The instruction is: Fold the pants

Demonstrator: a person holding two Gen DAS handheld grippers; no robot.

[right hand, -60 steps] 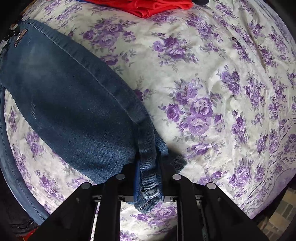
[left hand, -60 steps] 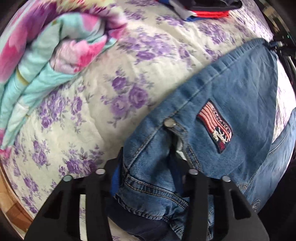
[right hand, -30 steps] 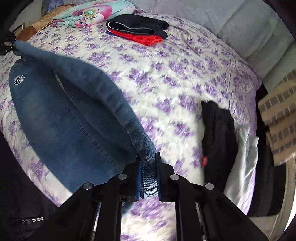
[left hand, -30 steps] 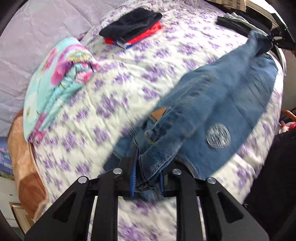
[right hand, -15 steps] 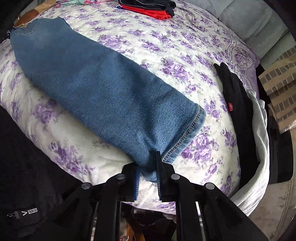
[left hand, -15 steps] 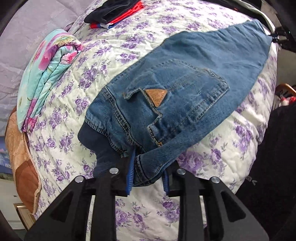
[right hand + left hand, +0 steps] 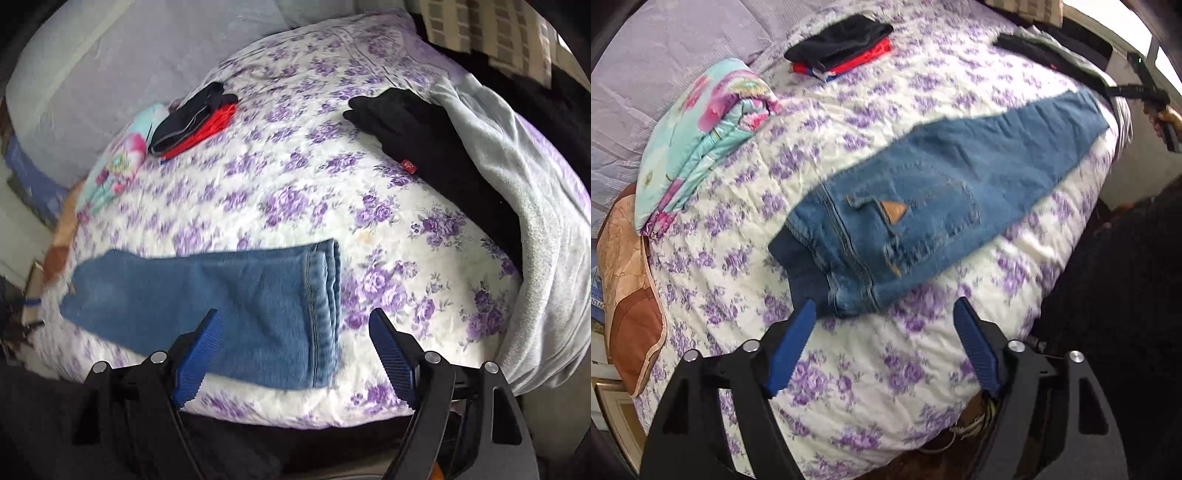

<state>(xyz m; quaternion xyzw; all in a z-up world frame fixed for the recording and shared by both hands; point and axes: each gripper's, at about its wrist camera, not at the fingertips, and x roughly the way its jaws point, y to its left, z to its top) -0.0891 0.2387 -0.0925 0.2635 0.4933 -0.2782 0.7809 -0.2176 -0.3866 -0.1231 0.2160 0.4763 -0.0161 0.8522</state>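
Note:
Blue jeans [image 7: 934, 206] lie flat along the near edge of the floral bed, folded lengthwise with a back pocket and tan triangle patch facing up. My left gripper [image 7: 884, 310] hovers just short of the waistband end; its jaws are opening and nothing is between the blue pads [image 7: 792, 343]. In the right wrist view the leg hems [image 7: 321, 306] lie stacked on the bed. My right gripper [image 7: 295, 321] hangs over that hem end, its jaws opening, pads [image 7: 391, 354] clear of the denim. The right gripper also shows at the far right of the left wrist view [image 7: 1156, 99].
A folded floral quilt [image 7: 701, 136] lies at the bed's left side. A stack of black and red folded clothes [image 7: 842, 46] sits at the back. Black trousers [image 7: 413, 125] and a grey blanket [image 7: 517, 206] lie along the right side. The bed's front edge drops off below both grippers.
Both grippers have let go of the jeans and opened wide. The jeans now lie flat on the bed, and both grippers have pulled back from the denim ends.

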